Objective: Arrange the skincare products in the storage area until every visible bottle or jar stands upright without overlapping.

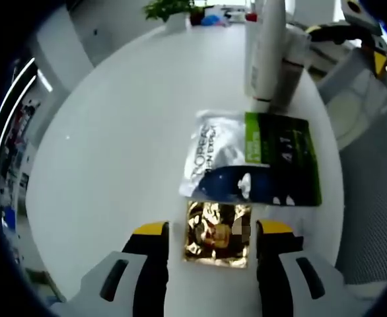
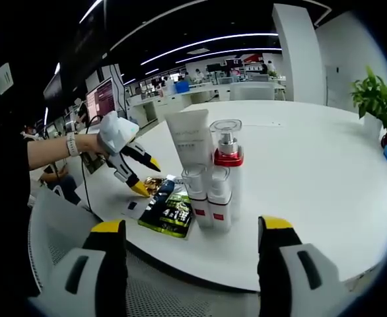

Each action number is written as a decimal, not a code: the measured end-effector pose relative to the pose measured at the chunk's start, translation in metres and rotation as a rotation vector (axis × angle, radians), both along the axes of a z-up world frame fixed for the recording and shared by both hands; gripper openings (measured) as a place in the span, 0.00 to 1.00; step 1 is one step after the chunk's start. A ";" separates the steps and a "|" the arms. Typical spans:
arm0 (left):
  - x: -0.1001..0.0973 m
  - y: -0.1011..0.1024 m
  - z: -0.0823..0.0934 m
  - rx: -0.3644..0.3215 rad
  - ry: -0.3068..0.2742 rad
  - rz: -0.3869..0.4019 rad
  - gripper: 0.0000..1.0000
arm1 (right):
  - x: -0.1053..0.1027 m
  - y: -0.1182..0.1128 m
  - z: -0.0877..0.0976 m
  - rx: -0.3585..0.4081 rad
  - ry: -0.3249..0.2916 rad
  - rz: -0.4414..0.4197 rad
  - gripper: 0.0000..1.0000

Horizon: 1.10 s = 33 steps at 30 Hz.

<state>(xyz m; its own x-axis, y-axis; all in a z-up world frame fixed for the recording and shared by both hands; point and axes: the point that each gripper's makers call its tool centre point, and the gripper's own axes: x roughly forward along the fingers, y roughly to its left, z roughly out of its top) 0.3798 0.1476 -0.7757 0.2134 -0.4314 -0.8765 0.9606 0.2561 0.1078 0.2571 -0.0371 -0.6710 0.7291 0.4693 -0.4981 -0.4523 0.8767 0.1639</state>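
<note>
**A:** What carries the items?

**B:** A large white round table (image 2: 312, 172). All products sit near one edge of it, the edge closest to the person.

**A:** List them, largest first.

**B:** A tall white tube (image 2: 192, 142) stands upright on its cap. Any printing on it is too faint to read. Touching it is a pump bottle (image 2: 227, 165) with a clear cap and a red collar, also upright. In front of these stand two small bottles (image 2: 208, 198) with clear caps and red bands at the base, side by side and touching. In the left gripper view the same cluster (image 1: 273, 53) stands at the table edge beyond the sachets.

**A:** And the flat items?

**B:** A silver and dark blue sachet (image 1: 216, 162) reads "L'OREAL MEN EXPERT". A green and black sachet (image 1: 286, 162) overlaps its side; its small text is unreadable. A gold foil sachet (image 1: 218, 232) lies just beside them, nearer the edge. All three lie flat.

**A:** State of the tools?

**B:** Left gripper (image 1: 211, 231): jaws wide, one on each side of the gold sachet, not closed on it. The right gripper view shows it (image 2: 142, 177) in a person's hand (image 2: 91, 142) over the sachets. Right gripper (image 2: 192, 228): jaws wide, holding nothing, off the table edge and facing the bottles.
</note>
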 end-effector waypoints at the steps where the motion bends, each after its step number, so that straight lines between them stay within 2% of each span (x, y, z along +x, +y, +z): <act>1: 0.000 0.001 0.002 -0.010 -0.004 0.008 0.50 | 0.000 0.001 0.000 0.001 0.000 0.005 0.83; 7: -0.005 0.002 0.011 -0.041 -0.006 0.030 0.50 | -0.001 0.003 -0.001 -0.004 0.000 0.024 0.83; 16: -0.019 0.008 0.027 -0.079 -0.047 0.085 0.54 | -0.002 0.005 -0.002 -0.012 0.001 0.040 0.85; 23: -0.033 0.008 0.040 -0.138 -0.065 0.148 0.57 | -0.003 0.006 -0.003 0.001 0.015 0.050 0.88; 28: -0.034 0.014 0.051 -0.158 -0.087 0.233 0.62 | -0.004 0.008 -0.004 -0.002 0.019 0.064 0.91; 33: -0.042 0.014 0.065 -0.233 -0.097 0.280 0.67 | -0.005 0.009 -0.007 -0.020 0.031 0.080 0.94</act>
